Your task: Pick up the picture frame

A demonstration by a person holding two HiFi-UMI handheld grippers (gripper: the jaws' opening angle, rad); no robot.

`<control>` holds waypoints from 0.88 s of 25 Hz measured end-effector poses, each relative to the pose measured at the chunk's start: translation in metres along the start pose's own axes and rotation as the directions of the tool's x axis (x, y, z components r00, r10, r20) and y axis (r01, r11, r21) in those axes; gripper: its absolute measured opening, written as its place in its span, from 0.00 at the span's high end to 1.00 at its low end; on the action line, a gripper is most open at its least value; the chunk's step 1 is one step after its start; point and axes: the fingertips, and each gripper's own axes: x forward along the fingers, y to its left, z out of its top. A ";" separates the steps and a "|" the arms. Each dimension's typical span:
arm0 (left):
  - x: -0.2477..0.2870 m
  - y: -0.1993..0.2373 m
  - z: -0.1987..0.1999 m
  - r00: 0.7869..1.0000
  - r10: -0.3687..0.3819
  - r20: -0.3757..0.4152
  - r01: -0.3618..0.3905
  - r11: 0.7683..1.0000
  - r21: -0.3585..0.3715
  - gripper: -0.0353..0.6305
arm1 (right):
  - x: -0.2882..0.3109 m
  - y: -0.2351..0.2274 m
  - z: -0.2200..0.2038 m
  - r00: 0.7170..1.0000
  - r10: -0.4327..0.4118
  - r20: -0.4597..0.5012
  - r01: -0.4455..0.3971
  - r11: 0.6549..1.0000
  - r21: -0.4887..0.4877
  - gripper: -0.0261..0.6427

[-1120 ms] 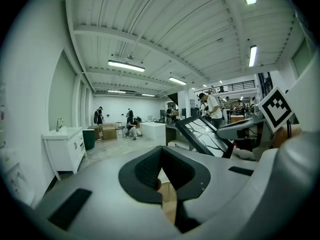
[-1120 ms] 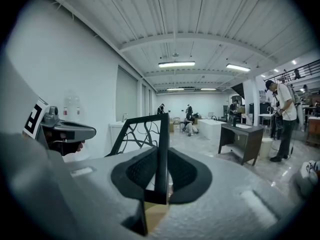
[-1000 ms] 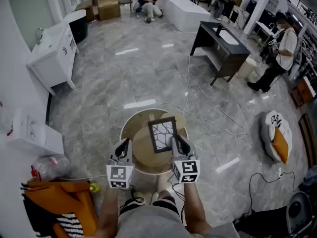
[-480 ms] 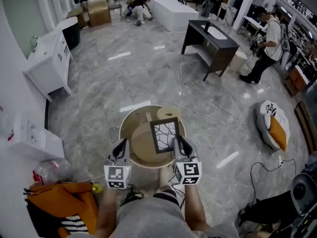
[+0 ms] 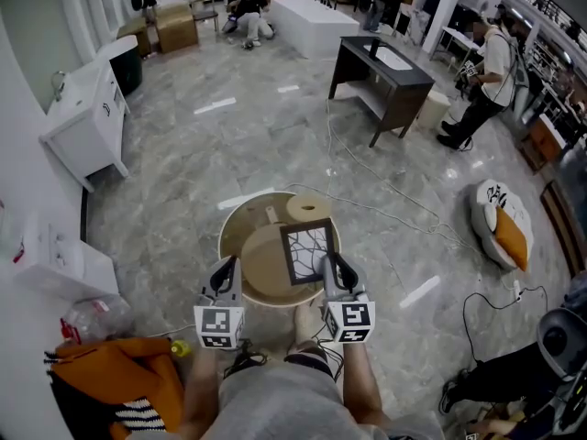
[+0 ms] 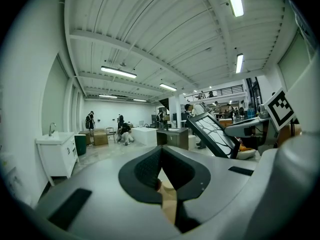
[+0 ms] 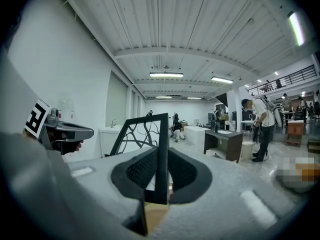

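Note:
The picture frame [image 5: 307,250] is black with a white, branch-patterned picture. It hangs tilted over the near right part of the round wooden table [image 5: 240,232]. My right gripper [image 5: 327,264] is shut on the frame's right edge. In the right gripper view that black edge [image 7: 162,169] stands upright, pinched between the two pads. My left gripper [image 5: 229,268] hovers over the table's near left rim, its jaws together and holding nothing. From the left gripper view the frame [image 6: 212,134] shows at the right, held up by the right gripper [image 6: 245,129].
On the table lie a wooden board [image 5: 266,264] and a small round disc [image 5: 308,207]. A white cabinet [image 5: 87,122] stands at left and a dark vanity [image 5: 381,71] at the back right, with a person [image 5: 481,71] beside it. Cables [image 5: 385,191] cross the floor. An orange bag [image 5: 110,374] lies near left.
The right gripper has drawn the frame toward me, and the small round disc behind it now shows whole. The left gripper moved along beside it. Both grips are unchanged.

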 end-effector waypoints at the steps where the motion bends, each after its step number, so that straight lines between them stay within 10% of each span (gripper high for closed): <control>1: 0.001 -0.001 0.000 1.000 -0.002 -0.002 0.002 1.000 0.001 0.92 | 0.001 -0.001 0.001 1.000 0.000 0.002 0.000 1.000 -0.001 0.86; 22: 0.009 -0.009 -0.007 1.000 -0.013 -0.022 0.013 1.000 0.006 0.92 | 0.004 -0.007 -0.005 1.000 0.009 -0.004 -0.009 1.000 -0.003 0.86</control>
